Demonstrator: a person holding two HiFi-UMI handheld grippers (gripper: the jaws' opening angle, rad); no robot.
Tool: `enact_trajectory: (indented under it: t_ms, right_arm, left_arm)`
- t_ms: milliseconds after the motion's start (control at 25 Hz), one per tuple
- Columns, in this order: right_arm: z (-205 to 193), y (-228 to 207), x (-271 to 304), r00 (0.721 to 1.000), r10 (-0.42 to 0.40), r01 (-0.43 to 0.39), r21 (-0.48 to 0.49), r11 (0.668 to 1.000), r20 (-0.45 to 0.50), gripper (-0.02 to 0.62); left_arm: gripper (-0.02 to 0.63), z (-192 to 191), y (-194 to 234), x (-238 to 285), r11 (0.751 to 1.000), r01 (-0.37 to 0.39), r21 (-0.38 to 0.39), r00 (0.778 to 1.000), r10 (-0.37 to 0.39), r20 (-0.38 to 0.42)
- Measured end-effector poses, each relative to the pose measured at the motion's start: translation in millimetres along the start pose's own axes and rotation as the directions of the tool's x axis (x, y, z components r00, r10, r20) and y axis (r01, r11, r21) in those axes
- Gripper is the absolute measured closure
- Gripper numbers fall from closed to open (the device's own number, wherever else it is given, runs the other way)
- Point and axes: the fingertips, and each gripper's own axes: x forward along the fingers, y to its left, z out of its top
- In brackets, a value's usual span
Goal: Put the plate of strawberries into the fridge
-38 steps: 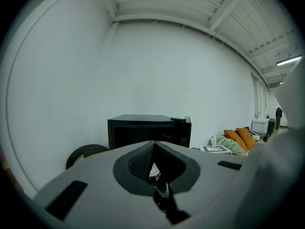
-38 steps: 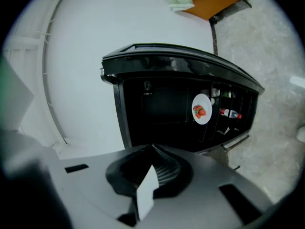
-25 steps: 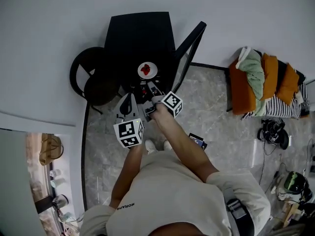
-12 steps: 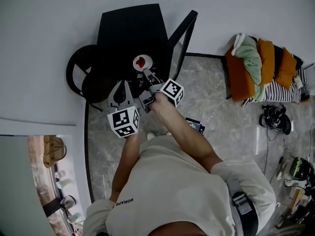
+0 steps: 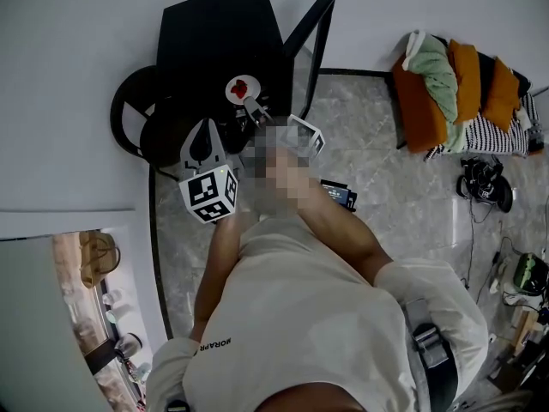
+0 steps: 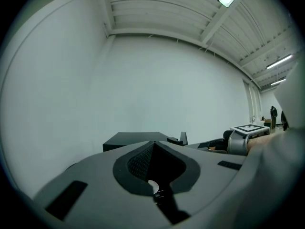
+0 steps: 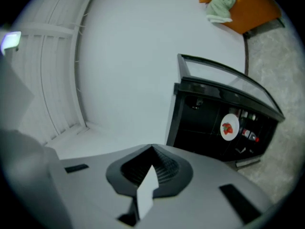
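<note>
The white plate of strawberries [image 5: 242, 88] [image 7: 229, 128] rests inside the open black fridge [image 5: 219, 33] [image 7: 209, 123]. My right gripper [image 5: 250, 106] [image 7: 152, 149] hovers in front of the fridge opening, apart from the plate. Its jaws are shut, and a thin white sliver I cannot identify shows at them. My left gripper [image 5: 205, 127] [image 6: 153, 143] is to the left, before the fridge [image 6: 136, 138]. It is shut and holds nothing. A mosaic patch hides the right hand in the head view.
The fridge door [image 5: 309, 33] stands open to the right. A round black object [image 5: 141, 131] sits left of the fridge by the white wall. A small dark device [image 5: 339, 194] lies on the stone floor. An orange seat with cloths [image 5: 446, 84] stands at the far right.
My right gripper has risen and rolled a little in front of the fridge, still shut. The plate has stayed where it was in the fridge. The left gripper has barely moved.
</note>
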Motion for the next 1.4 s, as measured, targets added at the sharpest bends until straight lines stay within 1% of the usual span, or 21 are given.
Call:
enact_trajectory:
  t_ms: [40, 80, 120, 160, 240, 280, 360, 440, 560, 720, 840, 960, 1000, 1120, 1200, 1400]
  right_arm:
    - [-1, 4, -1, 1.000, 0.002, -0.003, -0.071, 0.997, -0.015, 0.584]
    - [-3, 7, -2, 0.999, 0.003, -0.008, -0.156, 0.988, -0.032, 0.584]
    - [-6, 12, -3, 0.999, 0.001, -0.013, -0.247, 0.969, -0.050, 0.583]
    - [-9, 16, -4, 0.998, 0.000, -0.022, -0.336, 0.942, -0.067, 0.584]
    - [-15, 29, -6, 0.995, 0.007, -0.055, -0.486, 0.872, -0.101, 0.583]
    - [-17, 35, -6, 0.993, 0.014, -0.076, -0.544, 0.836, -0.117, 0.583]
    - [-19, 46, -7, 0.989, 0.028, -0.114, -0.633, 0.766, -0.145, 0.583]
    - [-23, 55, -9, 0.985, 0.038, -0.148, -0.699, 0.699, -0.170, 0.583]
    - [-32, 61, -11, 0.978, 0.041, -0.186, -0.763, 0.619, -0.205, 0.583]
    - [-38, 63, -12, 0.972, 0.027, -0.212, -0.830, 0.516, -0.232, 0.583]
    - [-41, 65, -12, 0.971, 0.021, -0.222, -0.858, 0.463, -0.239, 0.583]
    - [-42, 65, -12, 0.971, 0.003, -0.220, -0.891, 0.397, -0.238, 0.583]
    - [-42, 64, -12, 0.971, -0.006, -0.218, -0.899, 0.381, -0.237, 0.583]
    - [-42, 61, -12, 0.972, -0.024, -0.213, -0.915, 0.343, -0.235, 0.583]
    - [-42, 60, -11, 0.971, -0.034, -0.213, -0.921, 0.325, -0.236, 0.583]
    - [-44, 55, -10, 0.969, -0.051, -0.214, -0.926, 0.312, -0.242, 0.583]
  left_arm:
    - [0.603, -1, -1, 0, 1.000, 0.000, 0.002, 1.000, 0.000, -0.001]
    - [0.603, -2, -1, -1, 1.000, 0.001, 0.003, 1.000, -0.001, -0.002]
    - [0.603, -2, -1, -1, 1.000, 0.001, 0.004, 1.000, -0.001, -0.003]
    - [0.603, -3, -1, -2, 1.000, 0.001, 0.005, 1.000, -0.001, -0.004]
    - [0.603, -4, -2, -2, 1.000, -0.003, 0.003, 1.000, 0.003, -0.009]
    - [0.603, -5, -3, -2, 1.000, -0.006, 0.003, 1.000, 0.006, -0.013]
    - [0.603, -6, -6, 0, 1.000, -0.014, 0.002, 1.000, 0.014, -0.018]
    - [0.603, -7, -9, 1, 1.000, -0.020, 0.005, 1.000, 0.020, -0.021]
    - [0.603, -11, -11, 0, 1.000, -0.024, 0.014, 0.999, 0.024, -0.026]
    - [0.603, -12, -11, 3, 0.999, -0.028, 0.022, 0.999, 0.028, -0.029]
    - [0.603, -14, -7, 3, 0.999, -0.037, 0.022, 0.999, 0.037, -0.030]
    - [0.603, -15, -5, 5, 0.999, -0.043, 0.021, 0.999, 0.044, -0.026]
    - [0.603, -15, -5, 6, 0.999, -0.045, 0.022, 0.999, 0.045, -0.025]
    - [0.603, -15, -7, 8, 0.999, -0.043, 0.023, 0.999, 0.043, -0.019]
    - [0.603, -13, -9, 8, 0.999, -0.040, 0.023, 0.999, 0.040, -0.006]
    - [0.603, -13, -14, 8, 0.999, -0.034, 0.028, 0.999, 0.033, 0.011]
